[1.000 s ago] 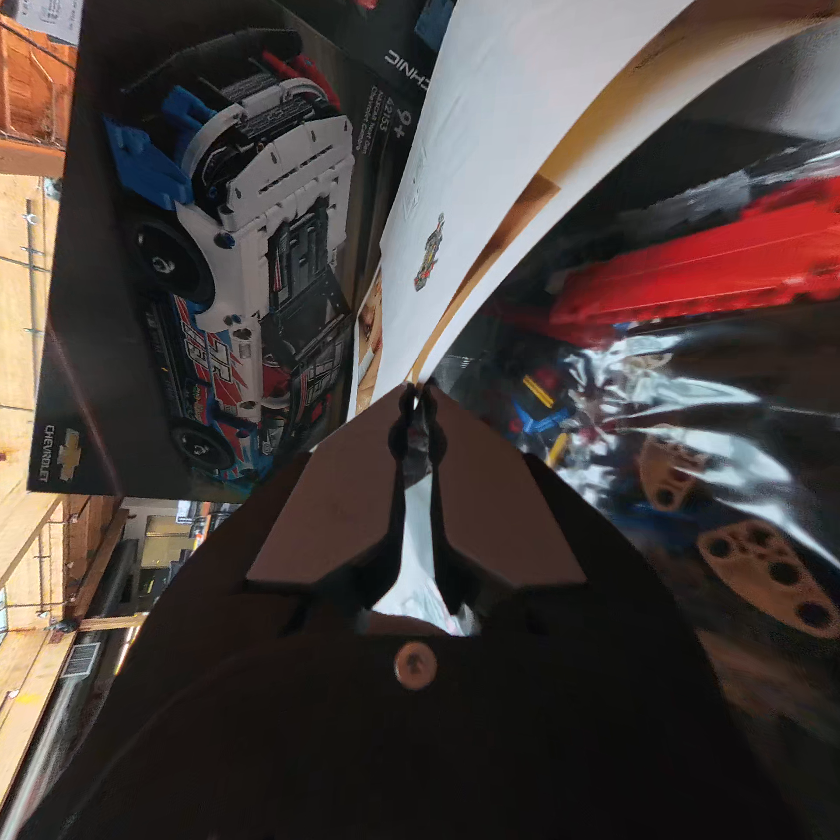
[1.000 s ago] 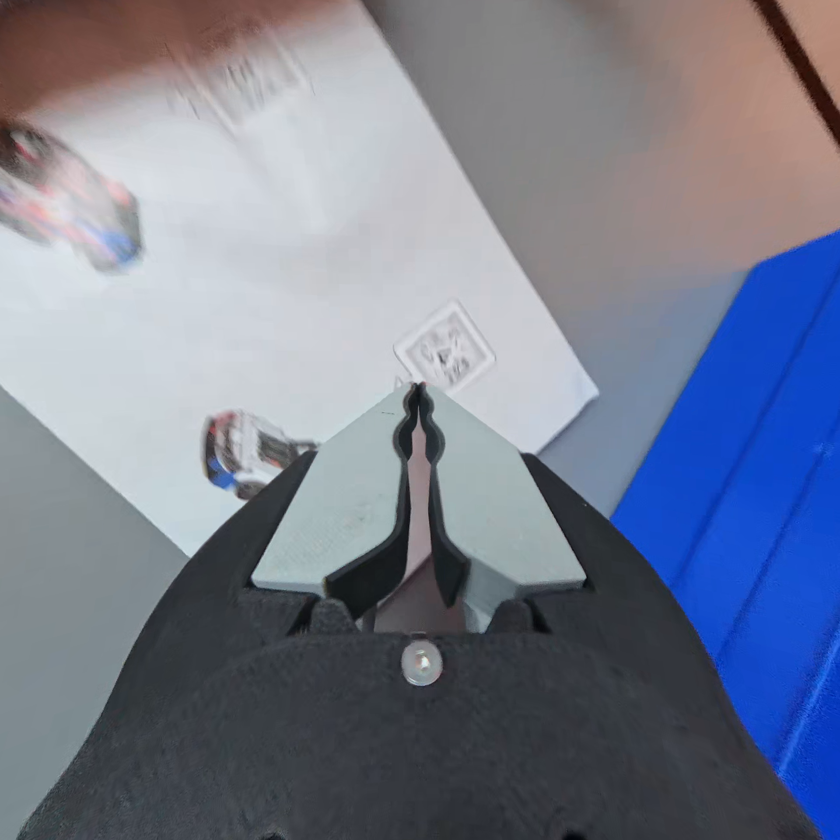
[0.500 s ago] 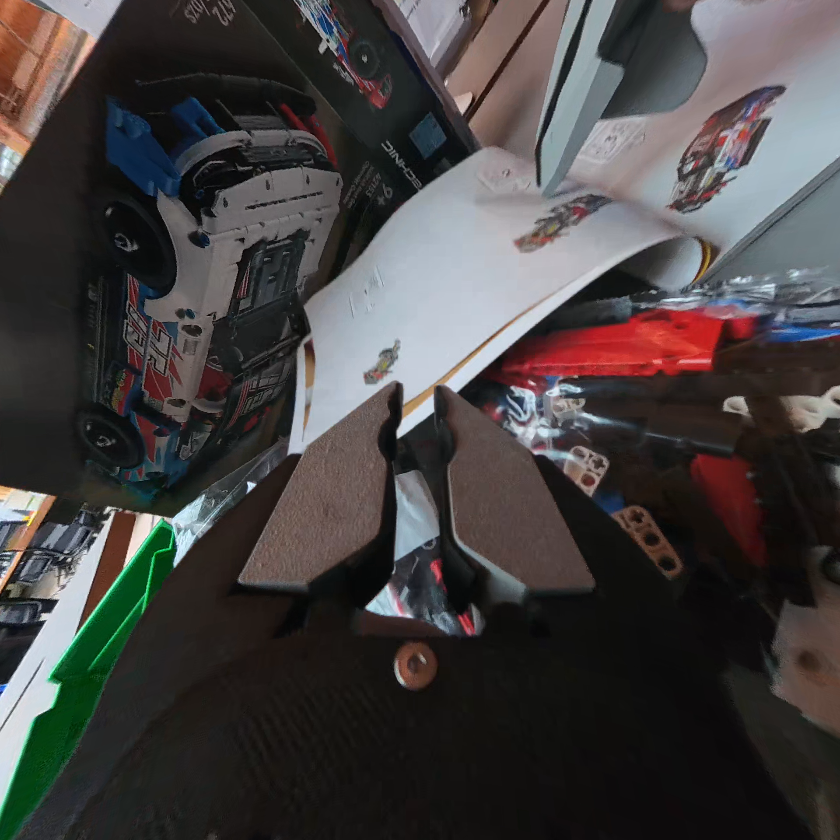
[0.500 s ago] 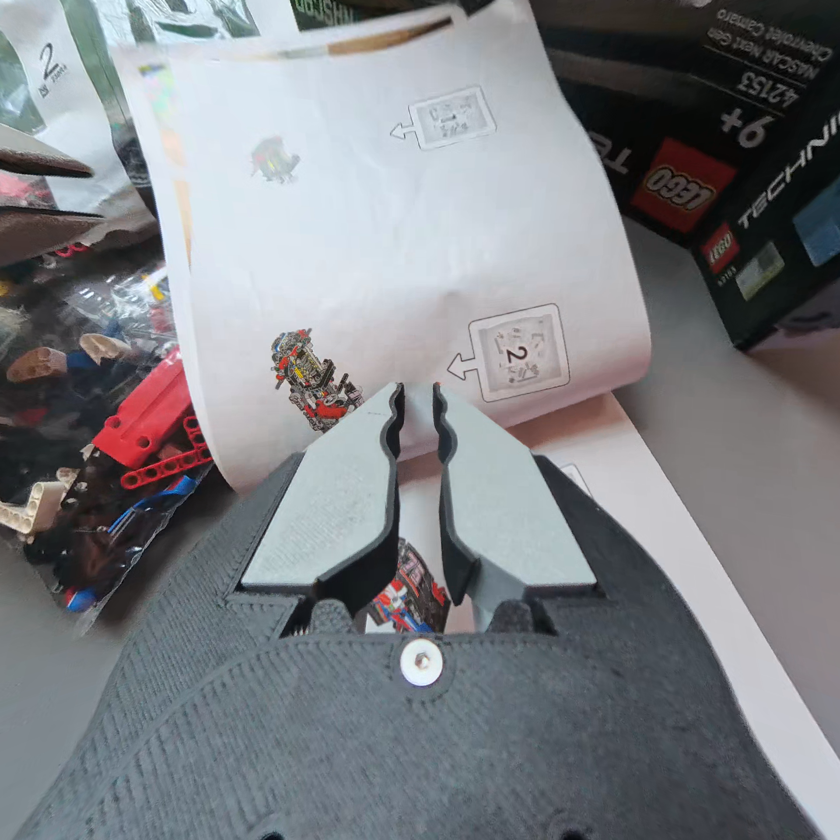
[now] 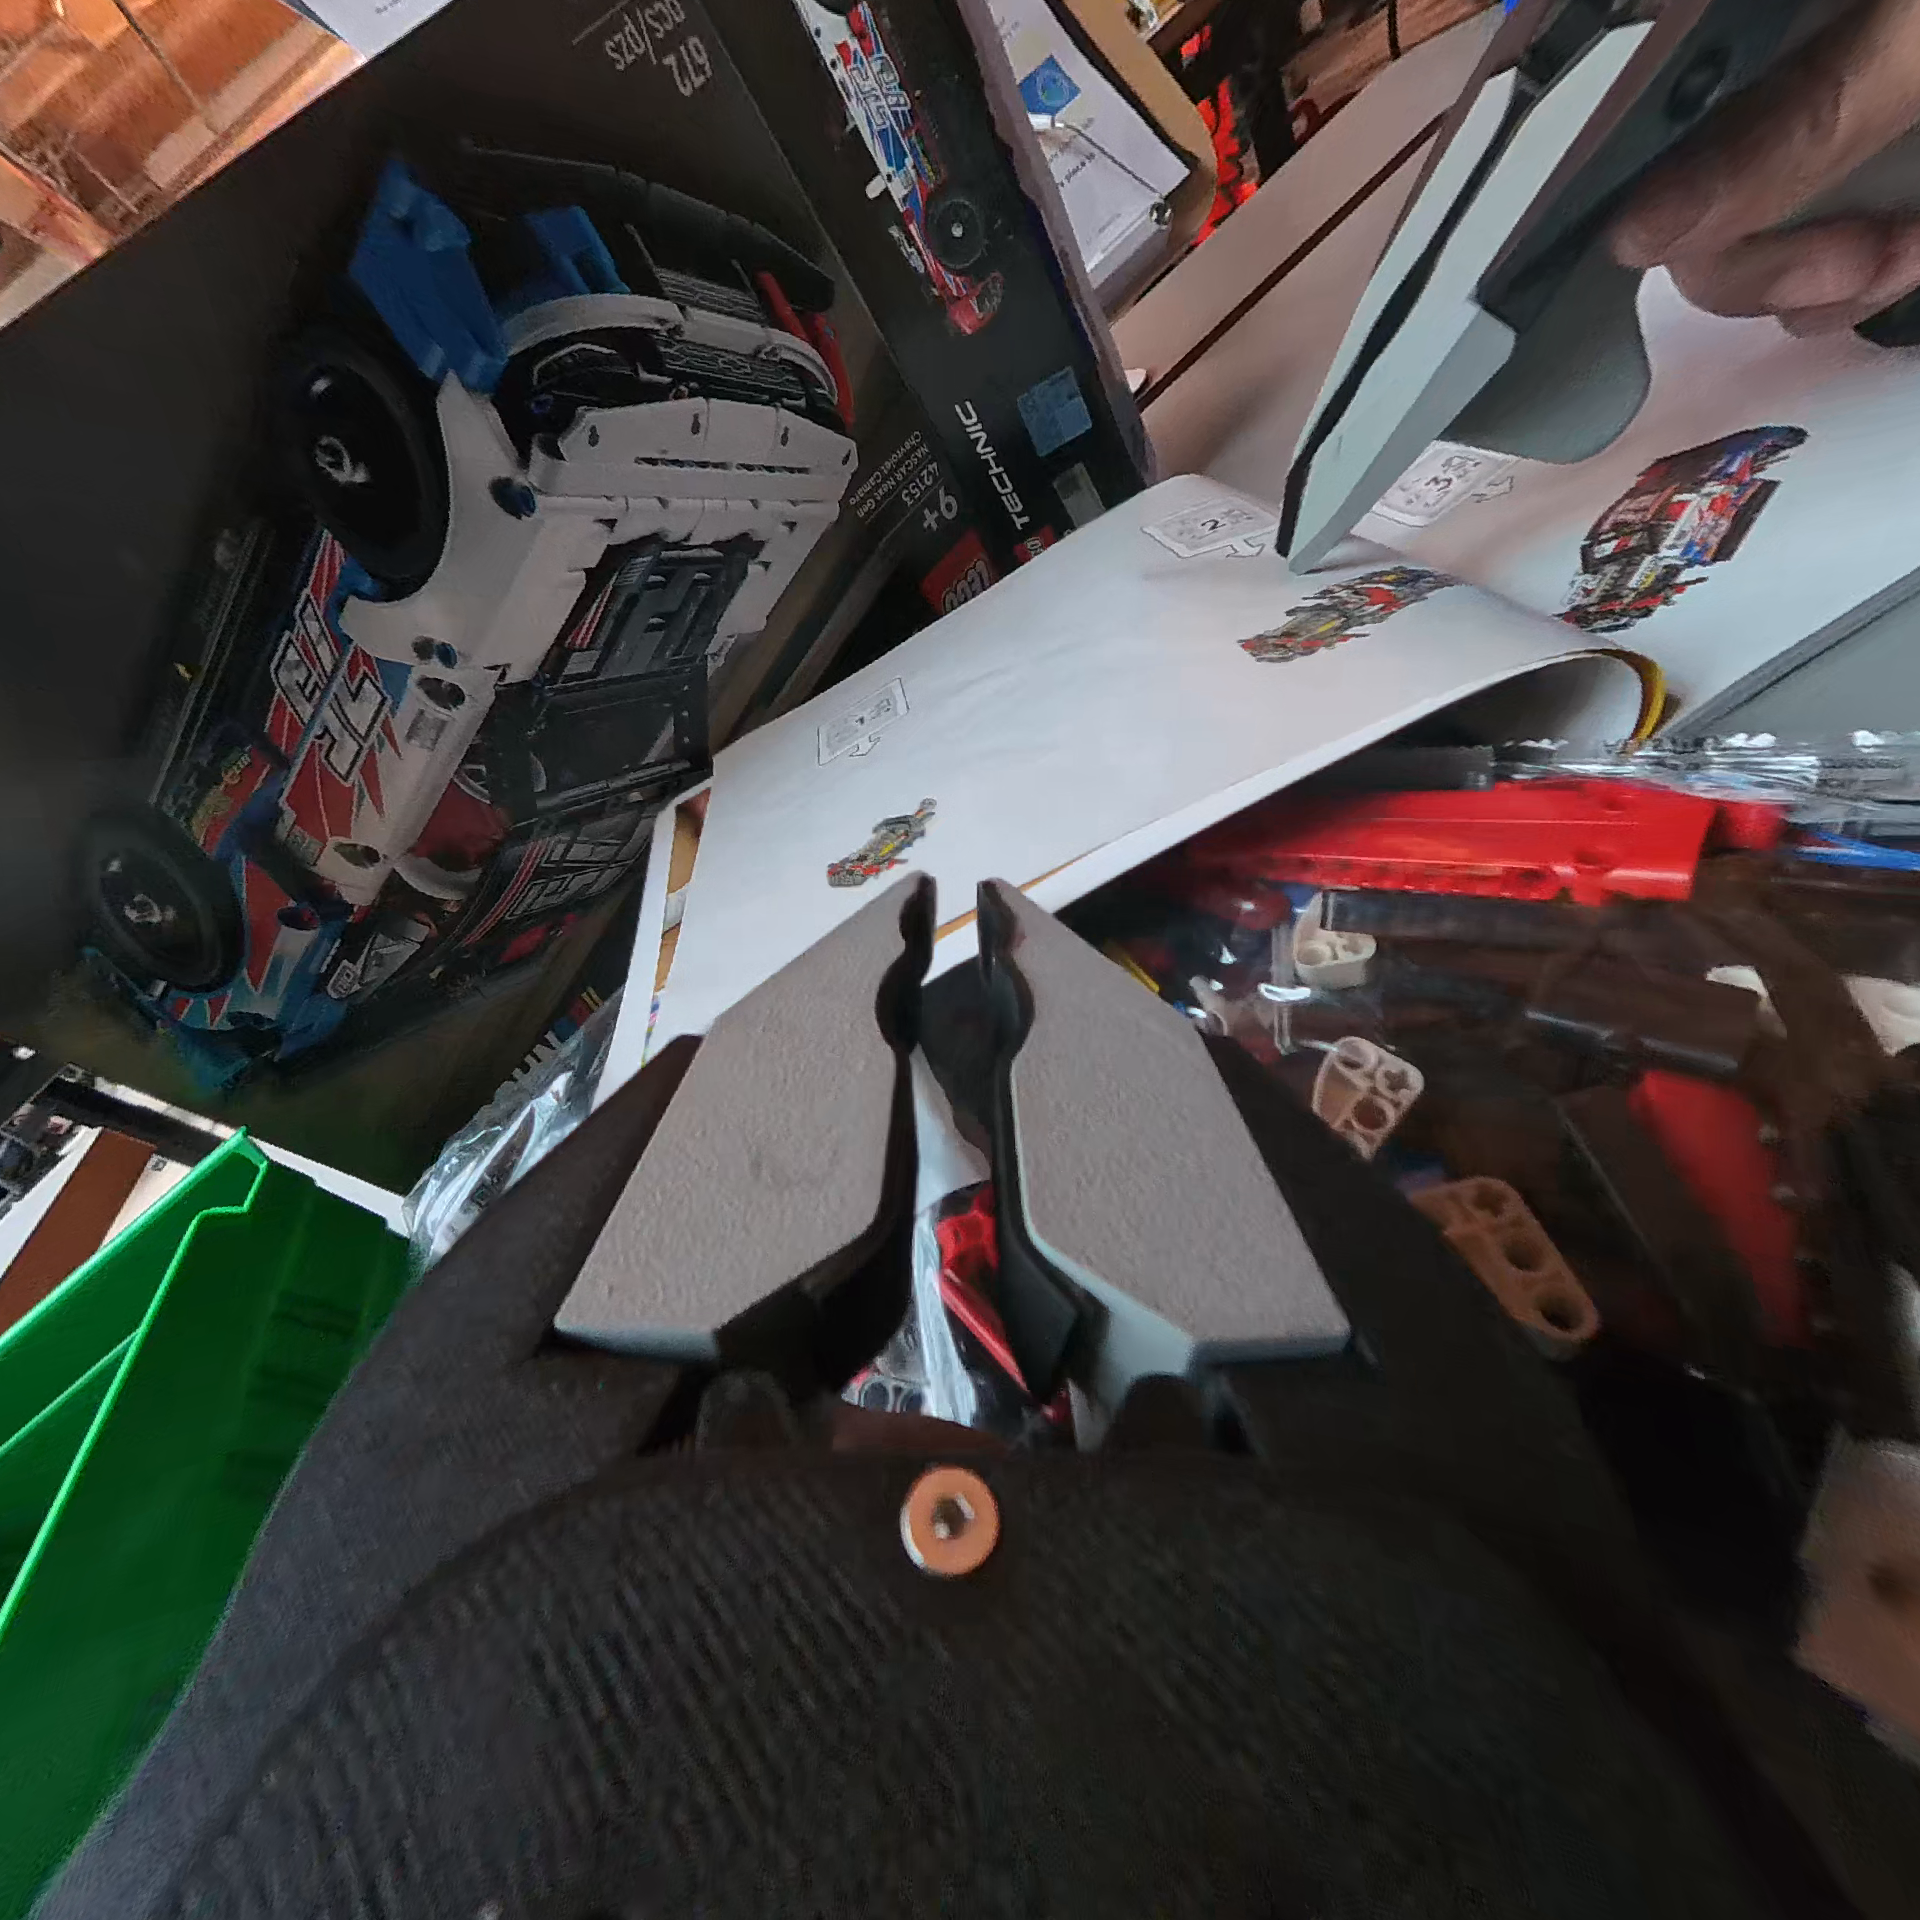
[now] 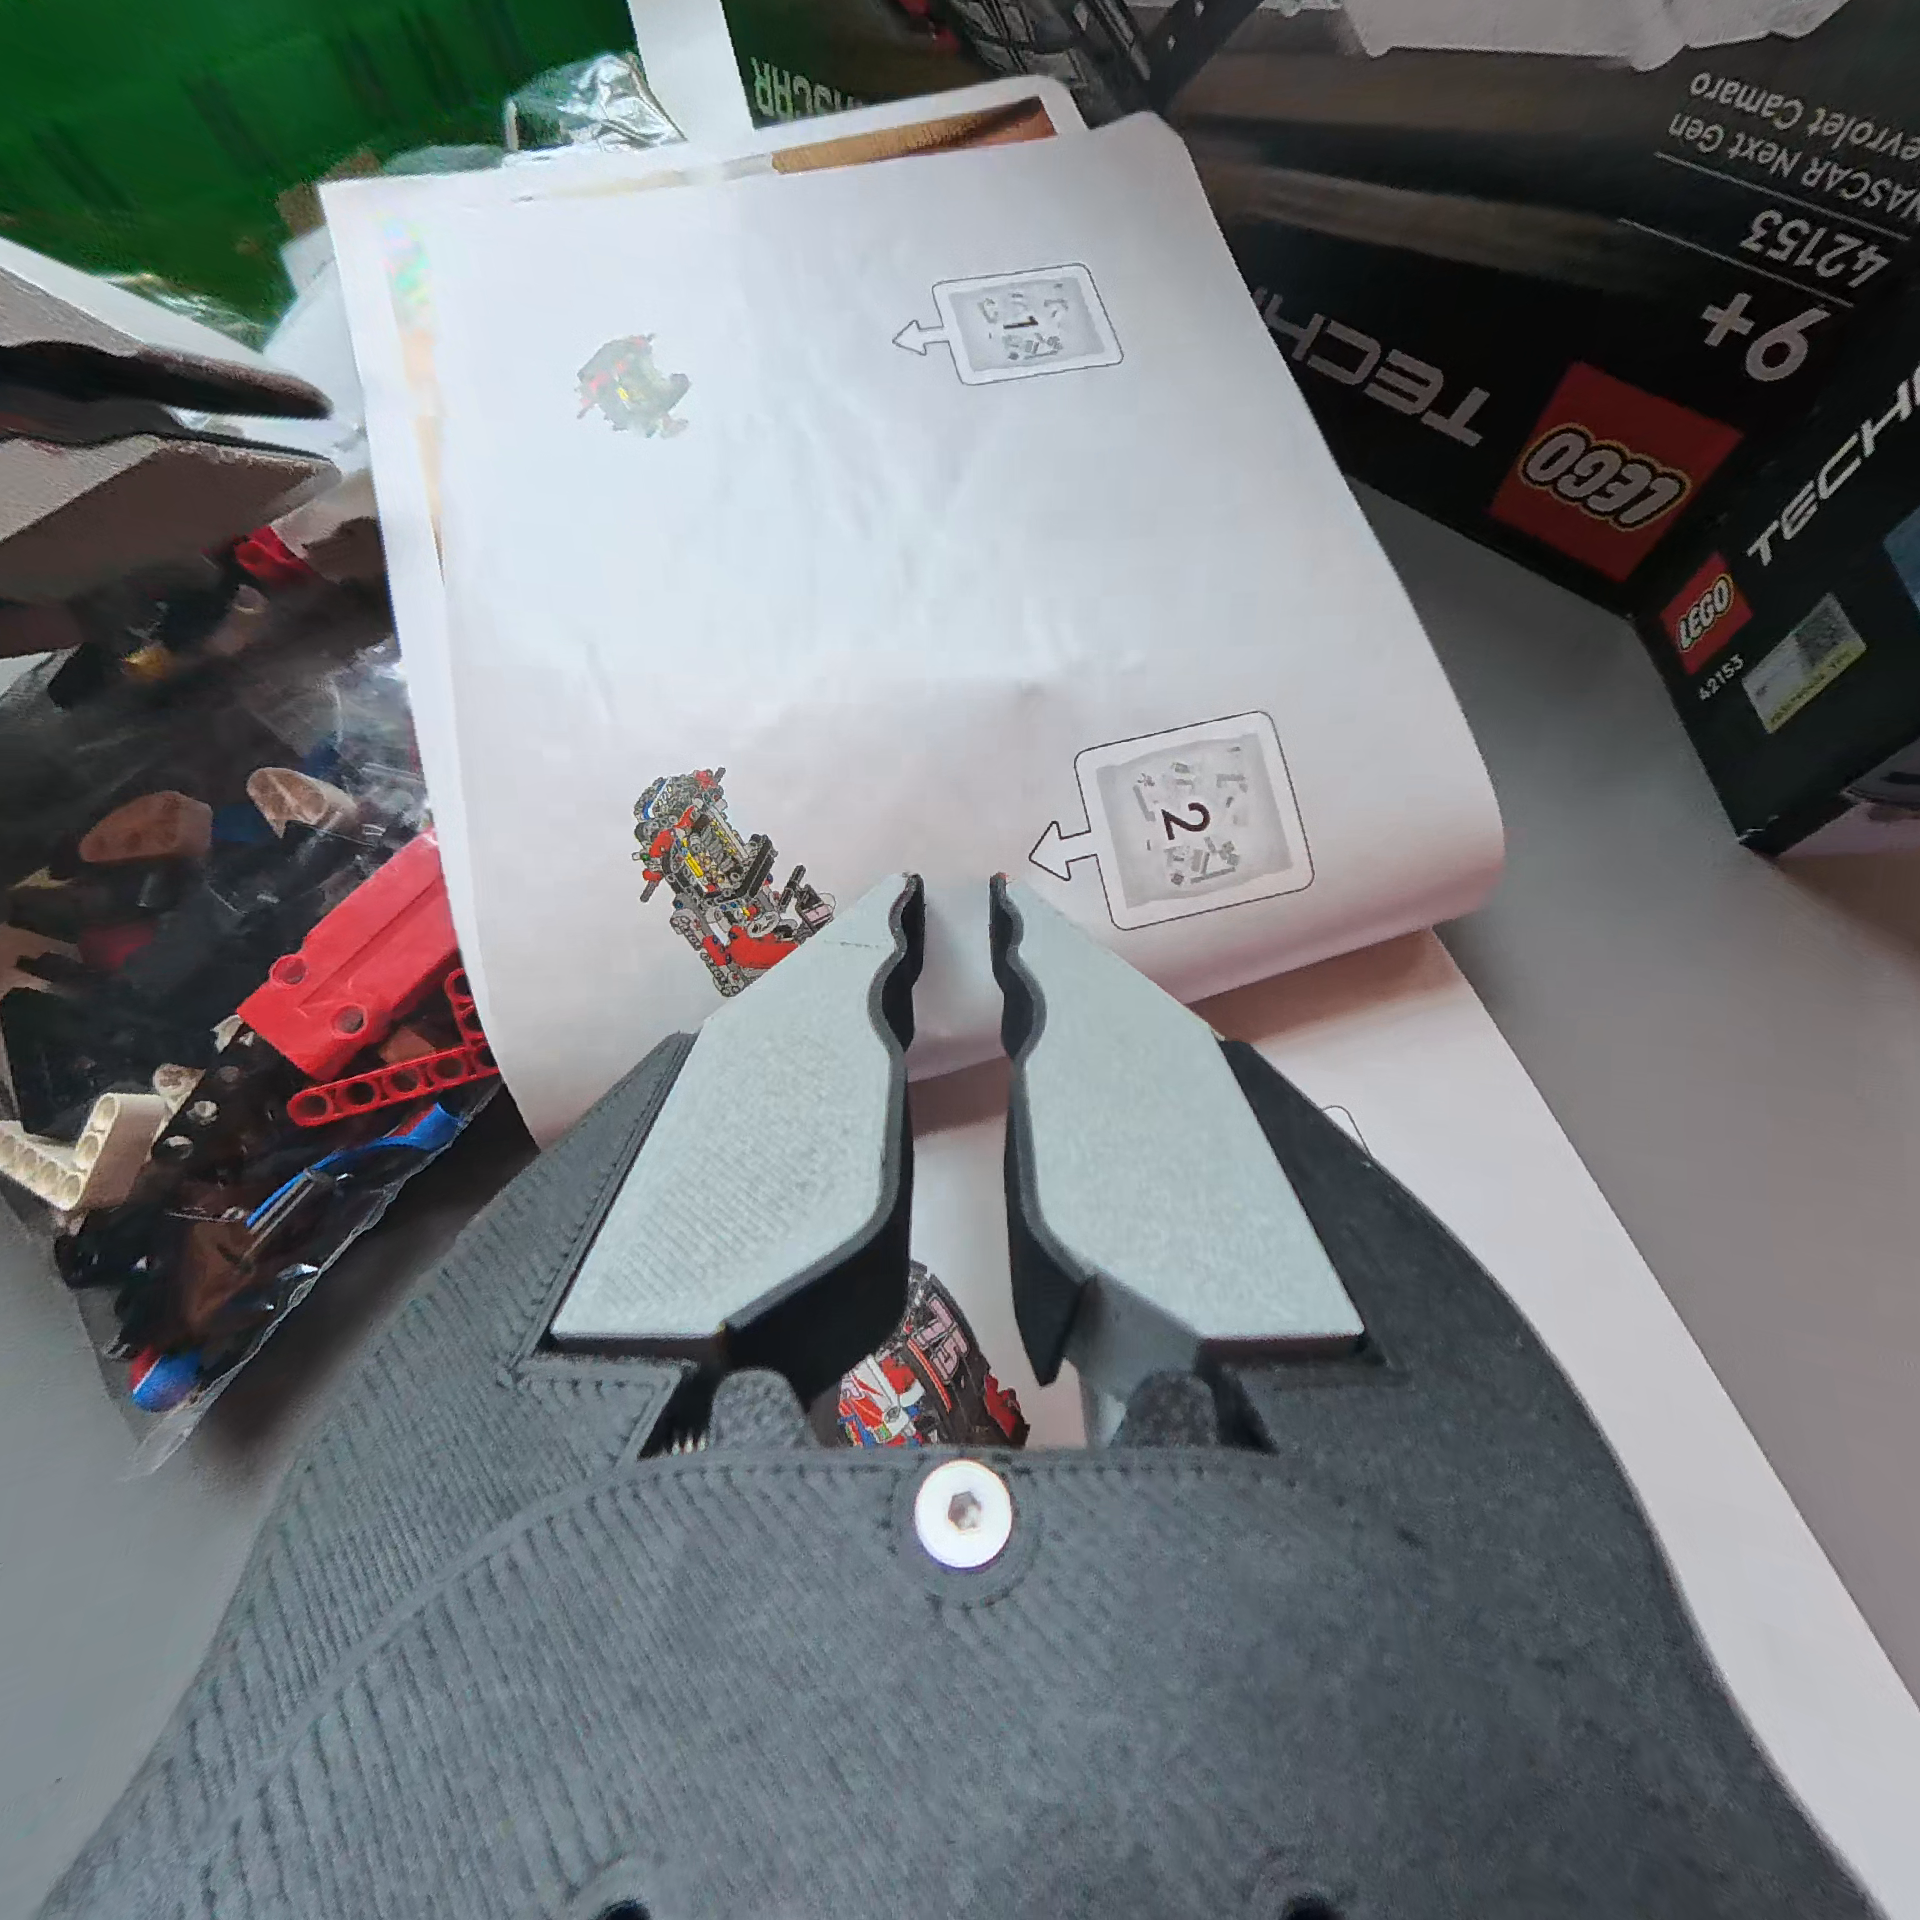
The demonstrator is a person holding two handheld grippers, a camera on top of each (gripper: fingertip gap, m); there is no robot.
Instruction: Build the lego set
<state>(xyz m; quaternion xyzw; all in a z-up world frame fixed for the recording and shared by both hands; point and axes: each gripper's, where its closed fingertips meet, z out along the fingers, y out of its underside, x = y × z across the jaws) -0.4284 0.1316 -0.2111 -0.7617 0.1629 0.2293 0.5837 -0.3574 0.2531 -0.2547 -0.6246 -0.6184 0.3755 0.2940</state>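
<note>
Lego set, unbuilt: booklet page curled over, parts bagged.

Left wrist view: left gripper (image 5: 954, 902) released, empty, at near edge of instruction booklet (image 5: 1039, 707); bagged parts (image 5: 1455, 987) right; box (image 5: 436, 540) far left.
Right wrist view: right gripper (image 6: 954, 902) released over the booklet. Judged step: consulting instructions; next, flatten page, open first bag.
</note>
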